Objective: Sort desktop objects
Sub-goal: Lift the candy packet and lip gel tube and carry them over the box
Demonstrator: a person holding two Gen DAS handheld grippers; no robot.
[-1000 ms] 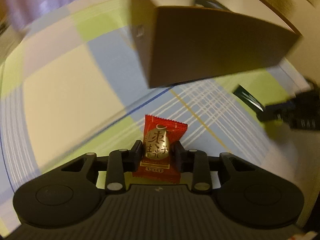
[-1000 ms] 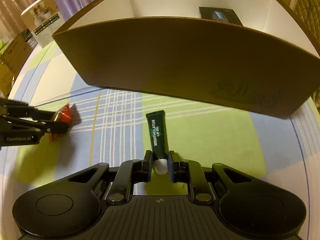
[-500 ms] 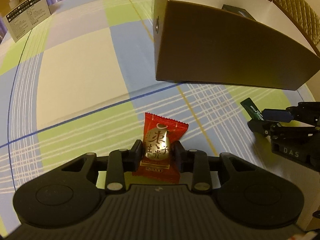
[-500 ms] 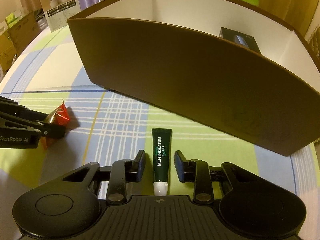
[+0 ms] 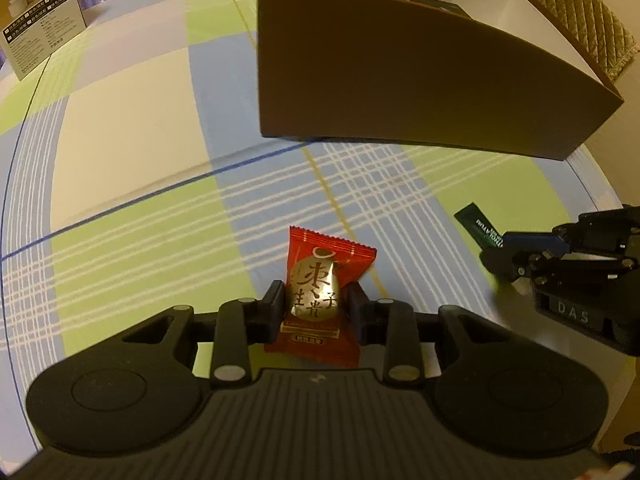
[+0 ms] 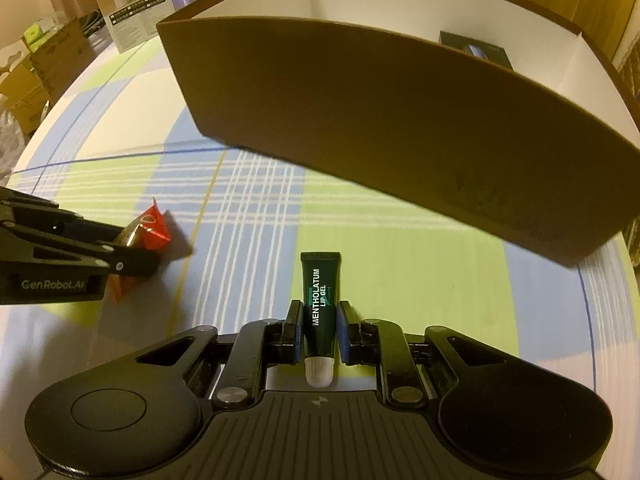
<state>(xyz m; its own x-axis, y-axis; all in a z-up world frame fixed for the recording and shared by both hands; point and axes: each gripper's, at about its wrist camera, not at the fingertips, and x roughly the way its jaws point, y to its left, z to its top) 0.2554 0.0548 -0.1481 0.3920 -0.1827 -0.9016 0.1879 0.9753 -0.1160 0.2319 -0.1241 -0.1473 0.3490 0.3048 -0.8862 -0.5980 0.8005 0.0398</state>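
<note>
My left gripper [image 5: 316, 305] is shut on a red candy packet [image 5: 320, 280] with gold lettering, low over the checked tablecloth. In the right wrist view the left gripper [image 6: 132, 258] comes in from the left with the red candy packet [image 6: 151, 231]. My right gripper [image 6: 319, 328] is shut on a dark green lip gel tube [image 6: 321, 292], white cap toward the camera. The left wrist view shows that right gripper [image 5: 516, 262] at the right with the tube [image 5: 478, 226] sticking out. A big brown box [image 6: 380, 128] stands just beyond both grippers.
The brown box [image 5: 400, 80] is white inside and holds a small dark box [image 6: 474, 46]. A white product carton [image 5: 40, 20] stands at the table's far left. Cardboard cartons [image 6: 24, 76] lie beyond the left edge, and a quilted chair [image 5: 580, 20] is behind the box.
My right gripper opened, slid further along the tube, and shut again on its body instead of the cap end. The left gripper kept the packet while its view steadied and backed off the box.
</note>
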